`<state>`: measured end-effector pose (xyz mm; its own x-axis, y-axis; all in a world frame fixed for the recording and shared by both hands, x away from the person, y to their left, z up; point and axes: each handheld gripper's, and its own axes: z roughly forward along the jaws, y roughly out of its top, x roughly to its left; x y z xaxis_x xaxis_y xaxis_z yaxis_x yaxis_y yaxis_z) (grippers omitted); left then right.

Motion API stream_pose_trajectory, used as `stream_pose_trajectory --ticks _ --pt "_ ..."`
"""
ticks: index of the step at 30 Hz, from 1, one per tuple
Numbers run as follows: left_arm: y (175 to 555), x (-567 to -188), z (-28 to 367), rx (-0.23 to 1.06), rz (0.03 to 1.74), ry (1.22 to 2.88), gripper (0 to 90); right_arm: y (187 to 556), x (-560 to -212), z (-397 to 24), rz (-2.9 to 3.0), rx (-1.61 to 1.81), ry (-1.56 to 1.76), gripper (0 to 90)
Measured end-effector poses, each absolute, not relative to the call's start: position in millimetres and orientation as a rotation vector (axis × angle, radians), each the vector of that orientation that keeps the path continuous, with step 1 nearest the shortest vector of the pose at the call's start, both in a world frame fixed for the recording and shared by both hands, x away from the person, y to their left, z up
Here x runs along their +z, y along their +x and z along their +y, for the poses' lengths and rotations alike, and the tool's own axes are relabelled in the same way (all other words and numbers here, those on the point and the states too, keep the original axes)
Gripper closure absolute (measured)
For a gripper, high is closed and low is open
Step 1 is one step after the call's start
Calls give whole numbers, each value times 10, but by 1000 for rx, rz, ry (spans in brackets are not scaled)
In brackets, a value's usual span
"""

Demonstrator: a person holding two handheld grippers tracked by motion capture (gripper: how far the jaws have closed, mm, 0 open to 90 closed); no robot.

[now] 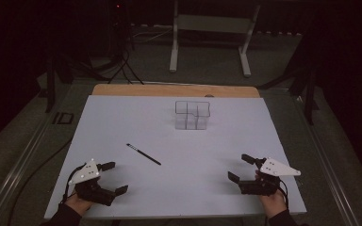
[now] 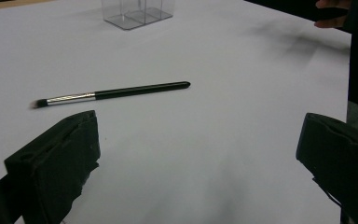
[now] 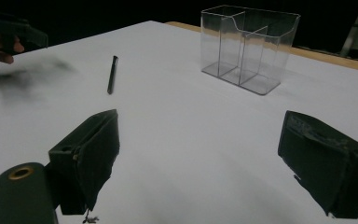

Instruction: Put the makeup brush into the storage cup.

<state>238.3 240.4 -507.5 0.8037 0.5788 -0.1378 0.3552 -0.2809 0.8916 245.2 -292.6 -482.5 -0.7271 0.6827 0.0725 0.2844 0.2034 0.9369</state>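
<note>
My left claw [image 1: 114, 178] rests at the near left corner of the white surface [image 1: 226, 146], jaws spread wide with nothing between them. In the left gripper view both black jaws stand far apart over bare sheet. My right claw [image 1: 241, 168] sits at the near right corner, likewise wide and empty; its own view shows the two jaws well separated above the sheet.

The makeup brush [image 1: 143, 154] lies flat on the surface, between the two claws and somewhat nearer the left one, well apart from both. In the left gripper view the brush [image 2: 112, 94] lies just beyond the jaws, bristle tip to the left, silver ferrule next, black handle running right. In the right gripper view the brush [image 3: 112, 74] appears end-on, farther off to the left.

The clear organizer [image 1: 192, 114] stands upright toward the far middle of the surface, well apart from the brush. Its compartments [image 3: 247, 46] appear empty.
</note>
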Motion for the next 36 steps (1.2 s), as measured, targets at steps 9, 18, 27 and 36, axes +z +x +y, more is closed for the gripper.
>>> stream_pose_trajectory --ticks 9,18,27,36 --pt "2382 -5069 2401 261 707 1897 4 2443 -4813 -2916 2135 1536 879 127" --pt "2396 -5013 2390 212 756 1837 4 2434 -4794 -2907 2142 1542 860 128" --pt "2441 -4747 2325 211 725 1897 4 2425 -4784 -2897 2140 1541 856 128" --pt "2584 -4575 2327 201 667 1978 4 2430 -4782 -2900 2135 1542 858 132"
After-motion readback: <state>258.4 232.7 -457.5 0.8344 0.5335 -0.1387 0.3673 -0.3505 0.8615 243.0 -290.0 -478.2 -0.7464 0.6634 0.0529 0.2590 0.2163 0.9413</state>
